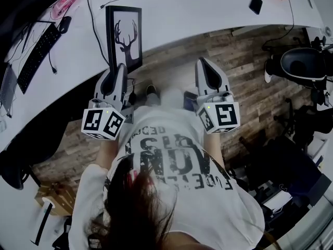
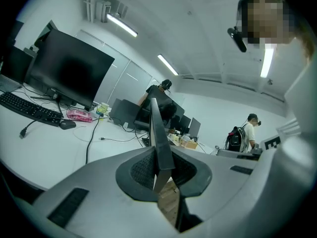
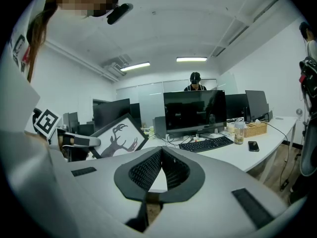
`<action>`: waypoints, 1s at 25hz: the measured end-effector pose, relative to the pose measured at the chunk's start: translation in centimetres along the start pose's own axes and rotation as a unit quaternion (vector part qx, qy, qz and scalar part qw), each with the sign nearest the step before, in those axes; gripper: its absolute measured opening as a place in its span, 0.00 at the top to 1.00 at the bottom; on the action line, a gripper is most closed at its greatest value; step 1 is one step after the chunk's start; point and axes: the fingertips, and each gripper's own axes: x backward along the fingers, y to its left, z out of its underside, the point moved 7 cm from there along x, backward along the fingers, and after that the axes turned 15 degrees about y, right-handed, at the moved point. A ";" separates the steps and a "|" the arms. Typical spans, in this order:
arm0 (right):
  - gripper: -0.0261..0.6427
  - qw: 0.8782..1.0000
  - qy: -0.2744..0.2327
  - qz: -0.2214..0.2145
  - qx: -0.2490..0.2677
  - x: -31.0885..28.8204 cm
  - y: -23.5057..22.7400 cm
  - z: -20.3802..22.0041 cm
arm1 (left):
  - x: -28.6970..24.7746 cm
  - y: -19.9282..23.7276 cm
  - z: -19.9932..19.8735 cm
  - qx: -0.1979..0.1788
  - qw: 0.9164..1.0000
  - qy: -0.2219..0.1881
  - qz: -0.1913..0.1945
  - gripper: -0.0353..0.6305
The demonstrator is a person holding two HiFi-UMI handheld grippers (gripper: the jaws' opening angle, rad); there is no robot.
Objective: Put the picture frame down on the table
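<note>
The picture frame [image 1: 125,38] is black with a white mat and a deer-antler print. It stands upright over the near edge of the white table [image 1: 182,14]; whether it touches the table I cannot tell. My left gripper [image 1: 121,68] is shut on its lower edge. In the left gripper view the frame [image 2: 158,133] runs edge-on between the jaws of that gripper [image 2: 159,170]. My right gripper [image 1: 205,65] is shut and empty, to the right of the frame above the floor. The right gripper view shows its closed pads [image 3: 148,171] and the frame [image 3: 119,138] tilted at the left.
A keyboard [image 1: 36,51], a pink object [image 1: 65,1] and a black cable [image 1: 93,20] lie left of the frame. A phone [image 1: 255,4] lies at the far right. Monitors [image 2: 69,71] [image 3: 193,110] stand on the desk. An office chair [image 1: 302,61] is at the right.
</note>
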 end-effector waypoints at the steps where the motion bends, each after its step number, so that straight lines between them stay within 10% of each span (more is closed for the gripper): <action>1: 0.96 1.000 0.000 -0.003 0.001 -0.2 -0.2 -0.1 | 0.0 0.0 0.0 0.002 1.000 -0.001 -0.005 0.89; 25: 0.96 0.982 0.019 -0.168 0.084 -16.1 -10.1 -8.7 | -9.4 0.6 -6.2 0.076 0.981 -0.100 -0.150 0.89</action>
